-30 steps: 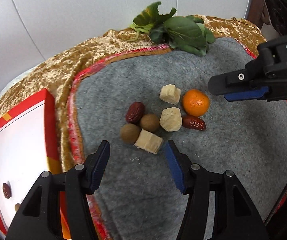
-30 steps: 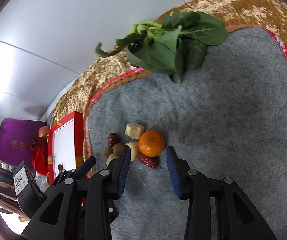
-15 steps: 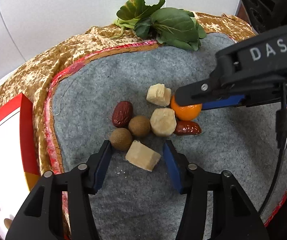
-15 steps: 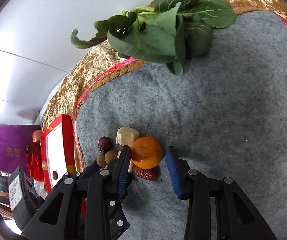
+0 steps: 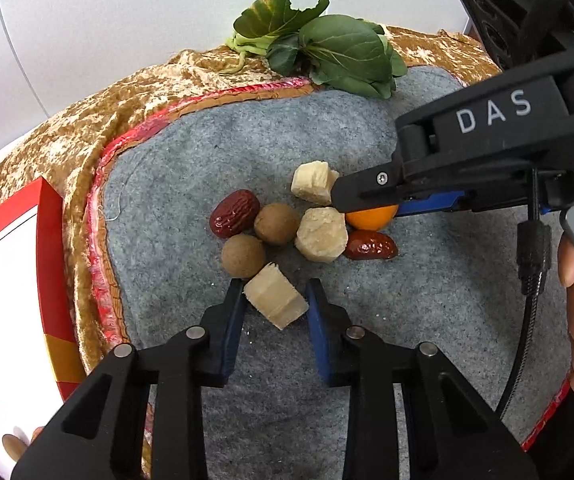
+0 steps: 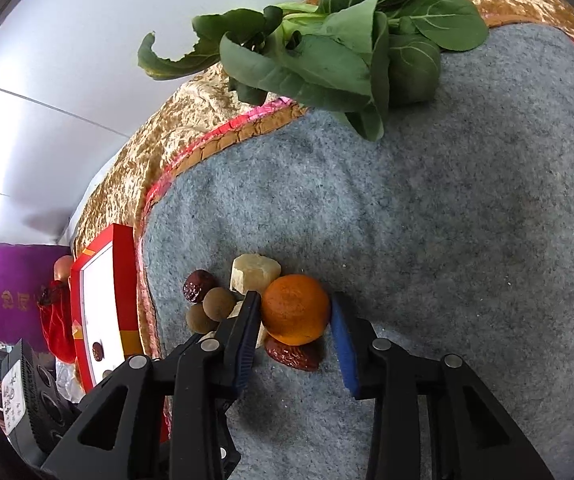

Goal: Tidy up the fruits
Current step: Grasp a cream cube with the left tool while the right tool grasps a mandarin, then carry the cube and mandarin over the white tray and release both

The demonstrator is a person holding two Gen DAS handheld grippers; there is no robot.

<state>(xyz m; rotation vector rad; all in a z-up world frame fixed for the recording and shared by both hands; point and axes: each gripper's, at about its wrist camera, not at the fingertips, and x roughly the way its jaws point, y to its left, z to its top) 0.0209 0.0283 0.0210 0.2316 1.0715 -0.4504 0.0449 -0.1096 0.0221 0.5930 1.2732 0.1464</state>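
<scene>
At the lower centre of the left wrist view, the left gripper (image 5: 275, 300) has just been closing and now pinches a pale sugarcane chunk (image 5: 275, 296) on the grey felt mat (image 5: 427, 300). In the right wrist view, the right gripper (image 6: 293, 314), its jaws just narrowing, brackets the orange (image 6: 295, 309) at lower centre; both pads appear to touch it. Longans (image 5: 243, 255), red dates (image 5: 234, 219) and two more cane pieces cluster beside these, while leafy greens (image 6: 339, 48) lie at the top.
</scene>
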